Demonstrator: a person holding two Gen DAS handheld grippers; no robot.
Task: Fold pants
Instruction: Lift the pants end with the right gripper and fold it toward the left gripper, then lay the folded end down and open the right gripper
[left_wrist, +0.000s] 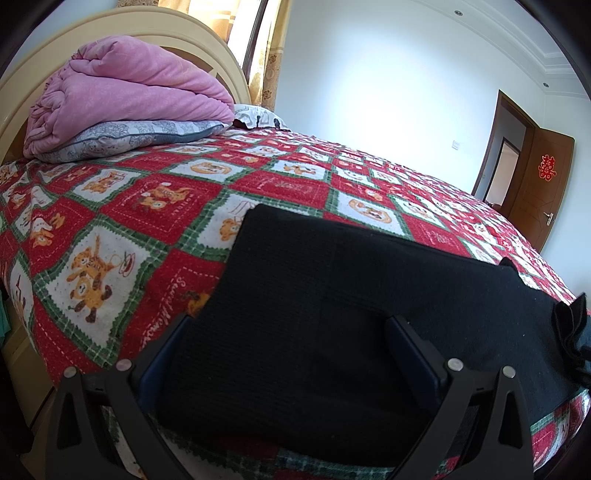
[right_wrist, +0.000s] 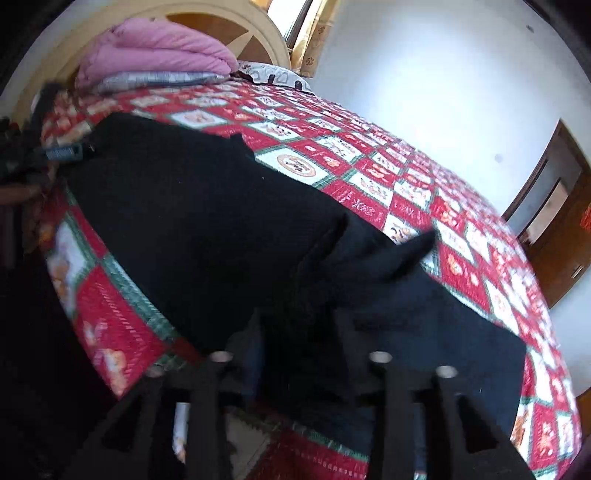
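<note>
Black knit pants (left_wrist: 332, 295) fill the lower centre: soft, limp, light; best pinched at an edge. Left gripper (left_wrist: 291, 354) gapes wide, holding nothing; right gripper (right_wrist: 299, 332) pinches cloth.

Pants (left_wrist: 332, 302) matt black ribbed knit; bedspread (left_wrist: 110, 229) quilted printed cotton.

The right wrist view is motion-blurred, and the right hand-held gripper (right_wrist: 299, 332) merges with the black pants (right_wrist: 192, 206), so its grip is unreadable. At lower right of the left view, the pants (left_wrist: 332, 295) run off the frame edge.
</note>
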